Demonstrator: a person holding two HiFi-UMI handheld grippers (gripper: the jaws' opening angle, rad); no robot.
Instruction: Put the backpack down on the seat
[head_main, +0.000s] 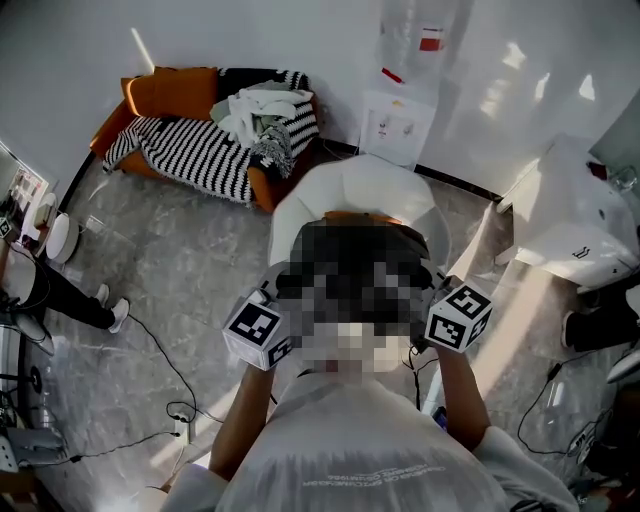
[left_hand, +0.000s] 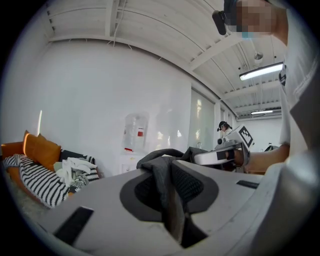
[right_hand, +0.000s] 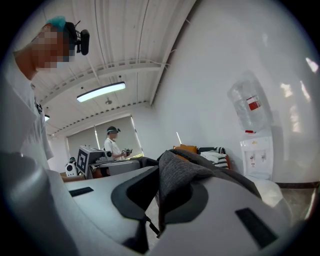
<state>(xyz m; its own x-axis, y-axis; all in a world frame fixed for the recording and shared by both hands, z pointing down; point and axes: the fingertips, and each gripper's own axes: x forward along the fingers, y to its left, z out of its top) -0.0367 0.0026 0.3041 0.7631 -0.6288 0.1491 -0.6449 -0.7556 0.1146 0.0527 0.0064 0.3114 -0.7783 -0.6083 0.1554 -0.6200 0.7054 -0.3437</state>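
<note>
My left gripper (left_hand: 170, 172) is shut on a dark grey fold of the backpack (left_hand: 167, 185), which runs up between its jaws. My right gripper (right_hand: 167, 187) is shut on another grey part of the backpack (right_hand: 185, 175). In the head view only the two marker cubes show, the left one (head_main: 255, 330) and the right one (head_main: 460, 318); the bag between them is hidden behind the blurred patch. The seat, a round white chair (head_main: 365, 195), stands just beyond both grippers. The backpack hangs in the air, held at about chest height.
An orange sofa (head_main: 175, 95) with a striped blanket and loose clothes stands at the back left. A water dispenser (head_main: 400, 125) is behind the chair, a white unit (head_main: 575, 215) at the right. Cables and a power strip (head_main: 180, 432) lie on the floor at the left.
</note>
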